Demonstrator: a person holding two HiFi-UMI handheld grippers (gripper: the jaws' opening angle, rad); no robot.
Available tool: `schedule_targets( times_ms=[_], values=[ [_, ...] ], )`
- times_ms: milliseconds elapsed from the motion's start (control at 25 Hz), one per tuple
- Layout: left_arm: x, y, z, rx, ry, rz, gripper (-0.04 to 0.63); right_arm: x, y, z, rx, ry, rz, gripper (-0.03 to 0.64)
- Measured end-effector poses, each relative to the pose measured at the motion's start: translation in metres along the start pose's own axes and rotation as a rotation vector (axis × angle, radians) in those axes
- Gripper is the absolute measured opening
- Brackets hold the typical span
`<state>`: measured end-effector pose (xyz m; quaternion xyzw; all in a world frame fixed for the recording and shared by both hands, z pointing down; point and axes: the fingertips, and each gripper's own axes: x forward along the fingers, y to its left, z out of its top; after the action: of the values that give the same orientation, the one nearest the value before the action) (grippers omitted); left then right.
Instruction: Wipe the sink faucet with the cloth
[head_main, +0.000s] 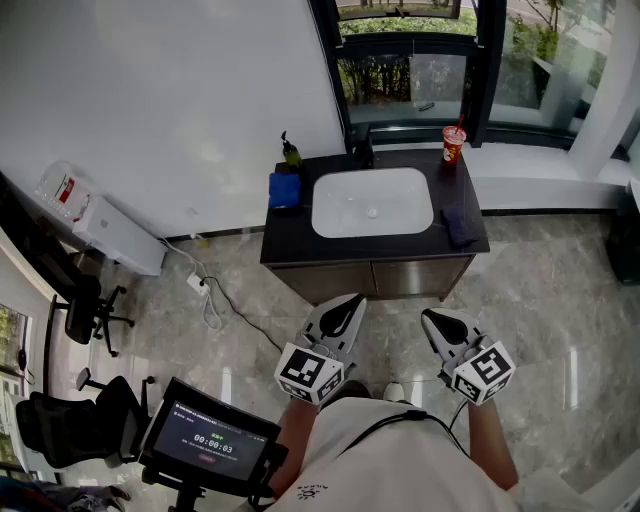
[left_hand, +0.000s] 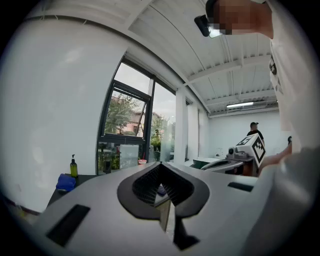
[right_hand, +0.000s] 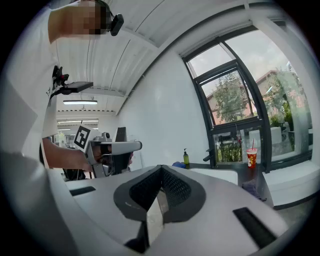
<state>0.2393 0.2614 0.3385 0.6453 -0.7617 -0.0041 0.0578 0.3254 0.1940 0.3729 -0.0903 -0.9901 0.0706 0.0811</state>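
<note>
1. Faucet (head_main: 363, 150) in the head view stands at 12 o'clock of the white sink (head_main: 372, 203), on a dark counter (head_main: 300, 240). The dark cloth (head_main: 459, 226) lies at 3 o'clock of the sink, a blue bundle (head_main: 284, 189) at 9 o'clock, and a red cup (head_main: 453, 144) at 1 o'clock. The left gripper (head_main: 340, 318) and the right gripper (head_main: 440, 325) hang at 6 o'clock, well apart from the counter.
2. In the left gripper view, this gripper's (left_hand: 161, 167) fingers are together with nothing between them. A soap bottle (left_hand: 73, 166) and the blue bundle (left_hand: 65, 182) show at 9 o'clock.
3. In the right gripper view, this gripper's (right_hand: 161, 170) fingers are also together and empty. The faucet (right_hand: 210, 156) and the dark cloth (right_hand: 254, 189) are at 3 o'clock, far from the jaws.
</note>
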Motion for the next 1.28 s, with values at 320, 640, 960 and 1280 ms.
schedule_targets(
  times_ms=[320, 640, 960, 1280],
  values=[
    [0.011, 0.011, -0.008, -0.016, 0.015, 0.033, -0.006, 0.009, -0.016, -0.006, 0.004, 0.017, 0.022, 0.003],
    [0.059, 0.056, -0.019, -0.043, 0.026, -0.01, -0.006, 0.058, -0.059, 0.0, 0.002, 0.031, 0.003, 0.003],
    [0.123, 0.127, 0.015, 0.003, -0.021, -0.112, -0.006, 0.131, -0.104, 0.042, -0.014, -0.006, -0.061, 0.003],
    [0.151, 0.193, 0.013, -0.016, -0.013, -0.16, -0.006, 0.199, -0.124, 0.062, -0.036, -0.009, -0.096, 0.003]
  ],
)
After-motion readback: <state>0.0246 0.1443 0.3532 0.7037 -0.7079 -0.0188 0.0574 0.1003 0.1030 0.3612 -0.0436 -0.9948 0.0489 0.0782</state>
